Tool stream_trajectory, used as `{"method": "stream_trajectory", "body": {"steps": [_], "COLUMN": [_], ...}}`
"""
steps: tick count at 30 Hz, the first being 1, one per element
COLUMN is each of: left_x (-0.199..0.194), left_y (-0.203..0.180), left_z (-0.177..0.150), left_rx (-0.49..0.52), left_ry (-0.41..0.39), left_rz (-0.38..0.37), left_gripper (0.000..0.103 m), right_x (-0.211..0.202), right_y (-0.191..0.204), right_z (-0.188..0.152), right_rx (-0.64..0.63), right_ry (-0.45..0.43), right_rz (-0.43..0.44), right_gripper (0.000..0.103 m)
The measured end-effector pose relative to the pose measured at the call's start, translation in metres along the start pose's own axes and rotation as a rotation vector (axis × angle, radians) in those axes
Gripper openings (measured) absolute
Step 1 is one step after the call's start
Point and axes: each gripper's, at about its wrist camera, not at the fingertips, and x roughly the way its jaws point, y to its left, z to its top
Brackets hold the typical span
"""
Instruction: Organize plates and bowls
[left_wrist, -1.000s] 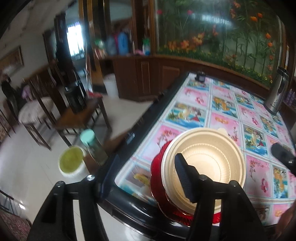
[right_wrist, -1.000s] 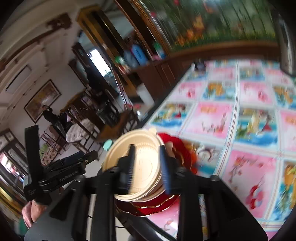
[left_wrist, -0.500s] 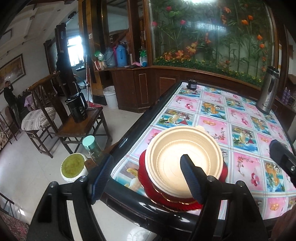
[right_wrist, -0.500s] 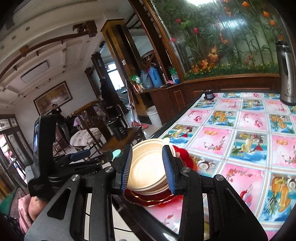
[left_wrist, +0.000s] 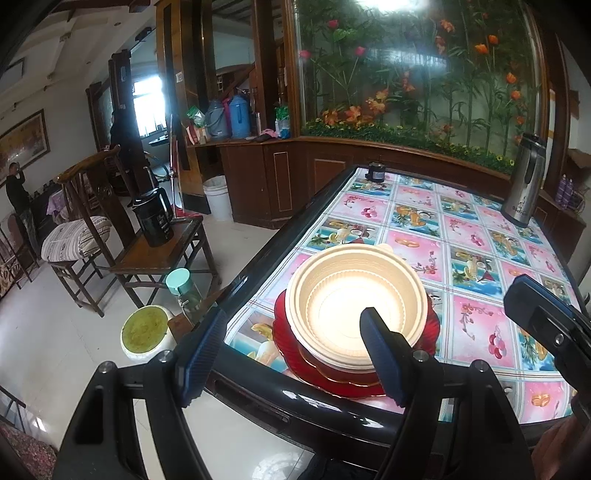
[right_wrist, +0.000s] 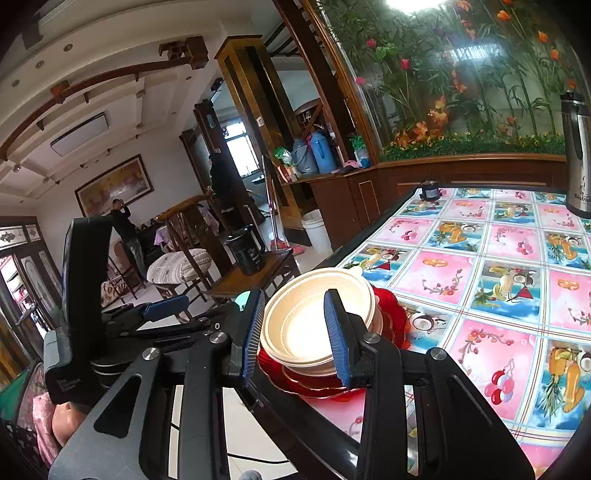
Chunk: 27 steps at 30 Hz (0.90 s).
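Note:
A stack of cream bowls (left_wrist: 354, 310) sits on a stack of red plates (left_wrist: 295, 354) at the near left corner of the table; it also shows in the right wrist view (right_wrist: 314, 314), on the red plates (right_wrist: 391, 314). My left gripper (left_wrist: 291, 358) is open and empty, held back above the table's near edge, apart from the bowls. My right gripper (right_wrist: 295, 336) is open and empty, its fingers standing in front of the bowls without touching them. The right gripper's fingers (left_wrist: 543, 317) show at the right of the left wrist view.
The table (left_wrist: 476, 243) has a fruit-patterned cloth and a black rim. A steel thermos (left_wrist: 524, 184) stands at the far right and a small dark jar (left_wrist: 375, 171) at the far edge. A wooden chair with a black kettle (left_wrist: 155, 218) stands left of the table.
Both grippers have pulled back and up from the bowl stack. The right gripper's fingers have opened wider and let go of the bowl, which rests on the stack.

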Motion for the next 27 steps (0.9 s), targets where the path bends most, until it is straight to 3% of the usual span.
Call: {"method": "stream_trajectory", "body": {"steps": [14, 27], "left_x": [-0.024, -0.022], "left_y": [-0.002, 0.003], "left_z": [-0.010, -0.010], "left_rx": [0.043, 0.021], "left_ry": [-0.086, -0.067], "left_rz": [-0.017, -0.071], "left_gripper": [0.079, 0.079], "right_x": [-0.006, -0.005], "right_y": [0.010, 0.022], "right_z": [0.002, 0.003], "right_rx": [-0.017, -0.032], "right_ry": [-0.015, -0.007], "right_rz": [-0.004, -0.008], "right_gripper": [0.034, 0.034]}}
